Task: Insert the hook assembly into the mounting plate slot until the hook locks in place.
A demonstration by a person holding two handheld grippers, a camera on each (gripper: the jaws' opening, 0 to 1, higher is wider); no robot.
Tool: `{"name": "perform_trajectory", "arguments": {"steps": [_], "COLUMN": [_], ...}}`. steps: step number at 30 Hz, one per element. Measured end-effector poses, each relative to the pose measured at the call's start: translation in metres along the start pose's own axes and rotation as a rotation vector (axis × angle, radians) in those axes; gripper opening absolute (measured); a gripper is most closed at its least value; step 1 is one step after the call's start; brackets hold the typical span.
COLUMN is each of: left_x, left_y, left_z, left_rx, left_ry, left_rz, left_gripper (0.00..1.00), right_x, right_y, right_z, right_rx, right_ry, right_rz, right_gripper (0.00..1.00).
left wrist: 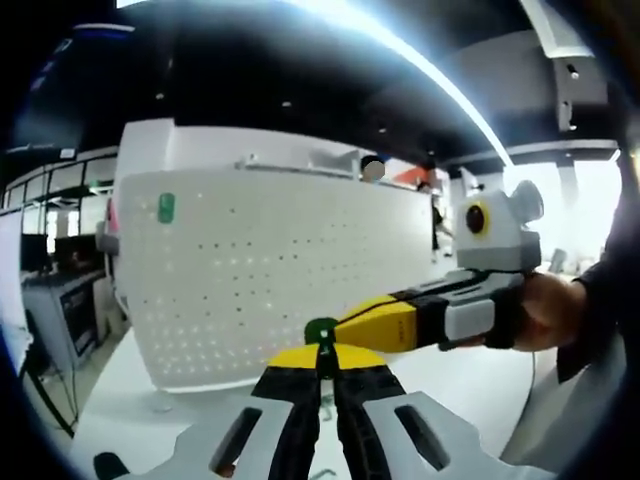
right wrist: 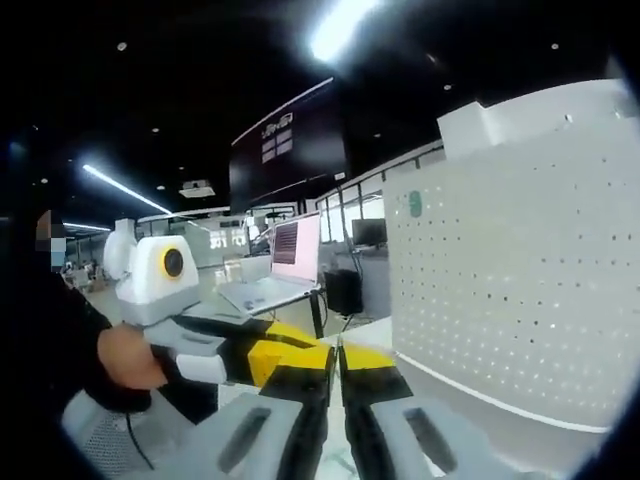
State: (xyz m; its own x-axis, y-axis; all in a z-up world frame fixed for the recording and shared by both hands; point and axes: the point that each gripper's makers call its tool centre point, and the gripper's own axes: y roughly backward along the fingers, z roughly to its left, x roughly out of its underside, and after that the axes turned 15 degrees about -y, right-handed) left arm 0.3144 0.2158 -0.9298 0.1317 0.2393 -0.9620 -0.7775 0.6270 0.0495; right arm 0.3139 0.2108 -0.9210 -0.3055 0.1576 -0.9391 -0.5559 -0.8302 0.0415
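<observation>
The left gripper (left wrist: 322, 375) pinches a small green hook (left wrist: 321, 331) between its fingers, the right gripper (left wrist: 372, 322) with fingers pressed together comes in from the side to touch it, and the white pegboard (left wrist: 270, 270) stands straight ahead on the table (left wrist: 470, 385)

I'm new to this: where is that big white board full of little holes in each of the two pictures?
Left gripper view: the big white perforated board stands centre-left, behind the jaws.
Right gripper view: it takes the right side.
Shared landmark: the small green tag near the board's upper corner.
</observation>
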Motion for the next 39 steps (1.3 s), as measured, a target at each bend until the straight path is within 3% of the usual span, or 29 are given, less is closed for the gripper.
{"name": "perform_trajectory", "arguments": {"steps": [13, 19, 31, 39], "left_x": [0.0, -0.002, -0.004, -0.005], "left_y": [0.0, 0.0, 0.001, -0.002], "left_z": [-0.001, 0.0, 0.004, -0.005], "left_rx": [0.003, -0.004, -0.027, 0.002], "left_ry": [-0.011, -0.003, -0.01, -0.051], "left_rz": [0.0, -0.006, -0.019, -0.015], "left_gripper": [0.03, 0.03, 0.03, 0.03], "right_x": [-0.008, -0.014, -0.025, -0.015], "right_y": [0.006, 0.014, 0.031, 0.026], "right_z": [-0.005, -0.013, -0.025, -0.017], "right_rx": [0.028, 0.068, 0.125, 0.083], "right_ry": [0.017, 0.066, 0.051, 0.025], "right_rz": [-0.015, -0.02, -0.057, -0.029], "right_gripper": [0.08, 0.11, 0.19, 0.18]}}
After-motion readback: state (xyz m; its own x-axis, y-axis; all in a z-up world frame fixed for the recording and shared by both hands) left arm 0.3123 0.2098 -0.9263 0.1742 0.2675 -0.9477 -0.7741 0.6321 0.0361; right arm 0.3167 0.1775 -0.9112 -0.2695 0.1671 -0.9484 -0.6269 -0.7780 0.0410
